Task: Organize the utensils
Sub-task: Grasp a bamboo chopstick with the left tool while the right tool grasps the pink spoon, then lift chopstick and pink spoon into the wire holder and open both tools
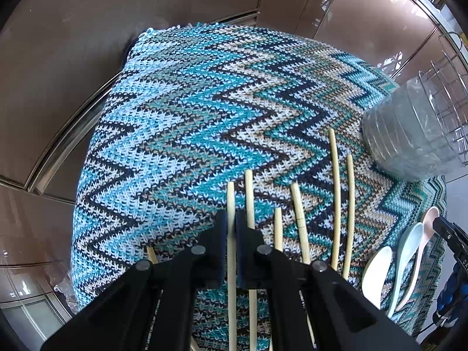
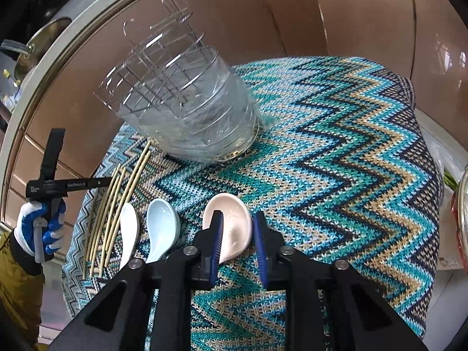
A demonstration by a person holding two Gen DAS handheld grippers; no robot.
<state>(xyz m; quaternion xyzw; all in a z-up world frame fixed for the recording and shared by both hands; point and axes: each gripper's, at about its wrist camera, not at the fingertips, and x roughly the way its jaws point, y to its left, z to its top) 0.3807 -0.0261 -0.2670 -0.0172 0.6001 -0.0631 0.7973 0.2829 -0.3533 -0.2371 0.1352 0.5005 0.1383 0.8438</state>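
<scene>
Left gripper (image 1: 231,228) is seen clamped on one pale bamboo chopstick (image 1: 231,204), at six o'clock on the zigzag knitted cloth (image 1: 181,122); a neighbouring stick could be dragged along.

Right gripper (image 2: 237,234) is seen part-closed astride the pink ceramic spoon (image 2: 228,222), pads apparently not pressing; a glazed bowl could slip. Only here is the clear ribbed holder (image 2: 199,117) shown whole, at eleven o'clock.

You're working with plenty of open zigzag cloth (image 1: 181,134) ahead and left of the chopsticks (image 1: 336,193). On the right, the clear wire-lined container (image 2: 187,108) is blocking the far side, and the three spoons (image 2: 163,228) are crowding the lane beside the chopsticks.
</scene>
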